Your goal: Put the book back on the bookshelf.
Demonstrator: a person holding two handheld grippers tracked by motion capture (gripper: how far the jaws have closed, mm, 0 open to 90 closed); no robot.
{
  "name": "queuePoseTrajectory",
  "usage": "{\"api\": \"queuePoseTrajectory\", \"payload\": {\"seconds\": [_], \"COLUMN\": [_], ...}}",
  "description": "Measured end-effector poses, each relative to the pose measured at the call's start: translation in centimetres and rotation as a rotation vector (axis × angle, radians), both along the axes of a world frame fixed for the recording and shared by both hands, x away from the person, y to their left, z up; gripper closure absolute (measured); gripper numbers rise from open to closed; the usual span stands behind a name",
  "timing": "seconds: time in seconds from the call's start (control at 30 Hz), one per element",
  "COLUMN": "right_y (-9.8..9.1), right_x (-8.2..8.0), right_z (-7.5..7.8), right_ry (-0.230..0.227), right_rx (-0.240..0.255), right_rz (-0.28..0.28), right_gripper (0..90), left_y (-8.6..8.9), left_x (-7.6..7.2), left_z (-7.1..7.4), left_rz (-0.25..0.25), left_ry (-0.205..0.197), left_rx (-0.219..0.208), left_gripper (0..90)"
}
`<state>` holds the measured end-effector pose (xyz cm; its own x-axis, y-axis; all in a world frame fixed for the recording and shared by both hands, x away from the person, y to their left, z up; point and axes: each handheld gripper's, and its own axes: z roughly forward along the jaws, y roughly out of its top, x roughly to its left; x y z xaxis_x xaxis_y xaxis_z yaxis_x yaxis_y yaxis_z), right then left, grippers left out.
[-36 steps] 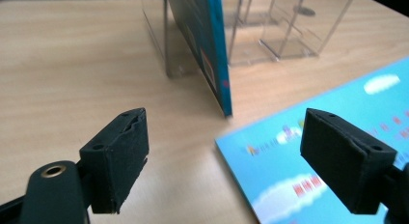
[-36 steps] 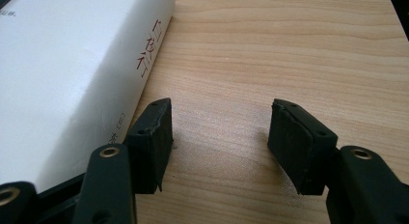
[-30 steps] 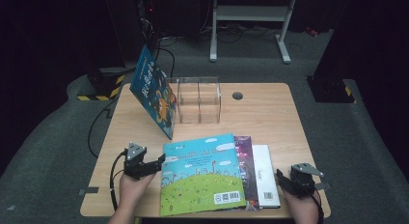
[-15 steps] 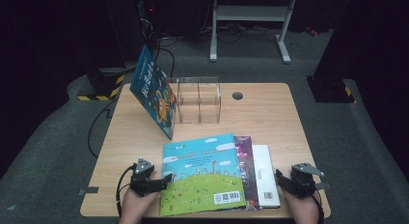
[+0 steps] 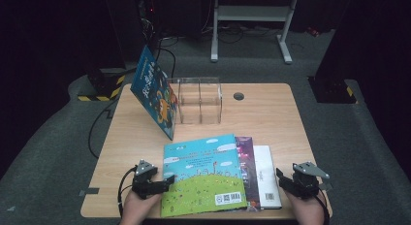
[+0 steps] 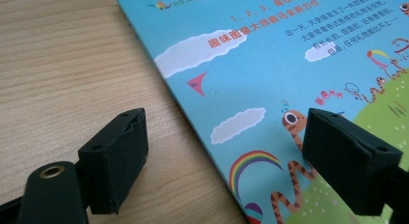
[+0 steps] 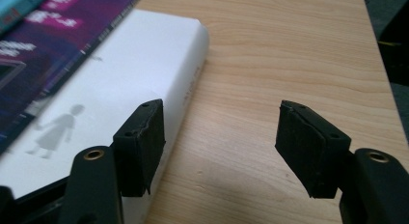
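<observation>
A: Looking from above, the left gripper [image 5: 167, 179] sits right at the left long edge of the flat turquoise picture book with clouds and a green hill [image 5: 204, 172], which tops a stack near the front of the pale wooden table [image 5: 271, 113].

B: Jaws?

A: Apart, nothing pinched. In the left gripper view one jaw hangs over bare wood, the other over the cover, so the book's edge runs between them. That edge, the book's long axis, runs away from the person.

B: And the right gripper [image 5: 281, 180]?

A: Its jaws have just been opening and stand apart with nothing between the pads. It waits just off the right edge of the thick white book [image 5: 267, 172] at the bottom of the stack; a purple book [image 5: 248, 167] lies between that and the turquoise one.

B: So the left is nearer?

A: Yes, I'd judge the left takes the turquoise book by its edge.
</observation>
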<state>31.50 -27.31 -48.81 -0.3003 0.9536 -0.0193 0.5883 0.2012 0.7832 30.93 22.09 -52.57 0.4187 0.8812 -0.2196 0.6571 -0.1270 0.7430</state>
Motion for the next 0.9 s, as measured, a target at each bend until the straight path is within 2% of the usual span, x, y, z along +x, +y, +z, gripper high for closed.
{"api": "queuePoseTrajectory", "payload": {"seconds": [0.2,0.43,0.47,0.57,0.77,0.9], "right_y": [0.5,1.7,1.9,2.5,4.2,5.7], "right_x": [-0.2,-0.4,-0.4,-0.3,-0.2,-0.4], "right_z": [1.3,1.8,1.8,2.1,3.5,4.4], "right_ry": [-0.031,-0.030,-0.024,-0.014,-0.034,-0.055], "right_rx": [0.031,0.067,0.086,0.101,0.083,0.062], "right_rz": [0.043,0.103,0.104,0.106,0.123,0.134], "right_gripper": [31.0,28.5,26.4,24.0,22.7,22.0], "left_y": [0.0,-0.1,-0.1,-0.2,-0.1,-0.5], "left_x": [0.0,0.1,0.1,0.1,0.5,1.0], "left_z": [0.0,0.0,0.0,0.0,0.1,0.3], "left_rz": [0.007,0.006,0.007,0.014,-0.015,-0.041], "left_ry": [0.001,0.006,0.005,0.006,0.019,0.041], "left_rx": [0.003,0.008,0.011,0.012,0.029,0.039], "left_gripper": [15.5,13.9,13.2,11.7,9.4,5.9]}}
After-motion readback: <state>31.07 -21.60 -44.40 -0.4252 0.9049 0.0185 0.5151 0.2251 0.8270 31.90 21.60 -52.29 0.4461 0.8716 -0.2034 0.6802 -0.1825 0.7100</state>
